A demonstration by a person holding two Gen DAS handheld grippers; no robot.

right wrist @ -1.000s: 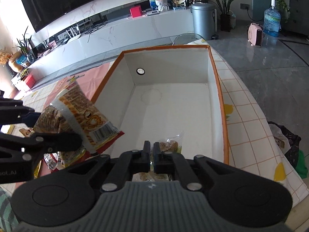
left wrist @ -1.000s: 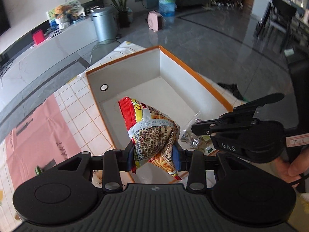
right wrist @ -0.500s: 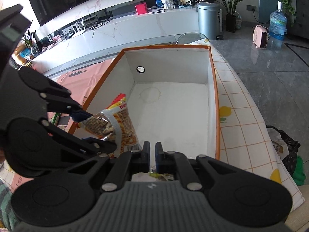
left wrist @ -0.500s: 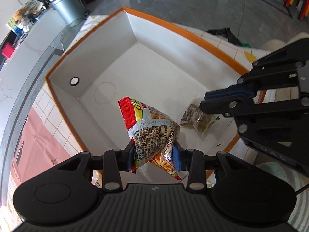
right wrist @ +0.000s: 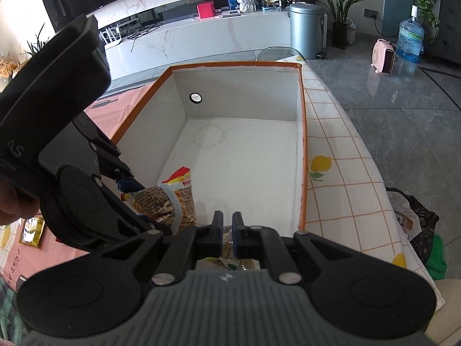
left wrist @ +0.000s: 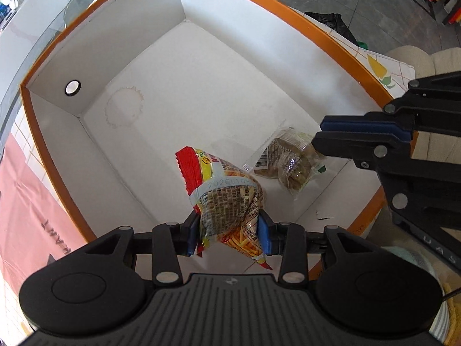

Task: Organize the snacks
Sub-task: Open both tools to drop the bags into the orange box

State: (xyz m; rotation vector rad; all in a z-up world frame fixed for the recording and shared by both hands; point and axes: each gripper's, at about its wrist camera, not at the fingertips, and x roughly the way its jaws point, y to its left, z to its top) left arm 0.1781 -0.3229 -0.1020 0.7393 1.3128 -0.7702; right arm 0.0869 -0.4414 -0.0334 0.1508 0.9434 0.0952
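Blue-padded left gripper, pointing down into the orange-rimmed box, clamps the red-and-yellow snack bag between its pads; jaws partly apart and lately widening slightly. A clear-wrapped snack lies on the box floor just beside it, under the right gripper, whose jaws are pressed together, empty. From the right wrist, right gripper is likewise clenched over the box's near end; checked tablecloth beside the box, grey tiled floor beyond.

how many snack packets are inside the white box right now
2. A red and yellow snack bag hangs in the left gripper over the box floor; a clear packet lies near the right gripper. More may be hidden.
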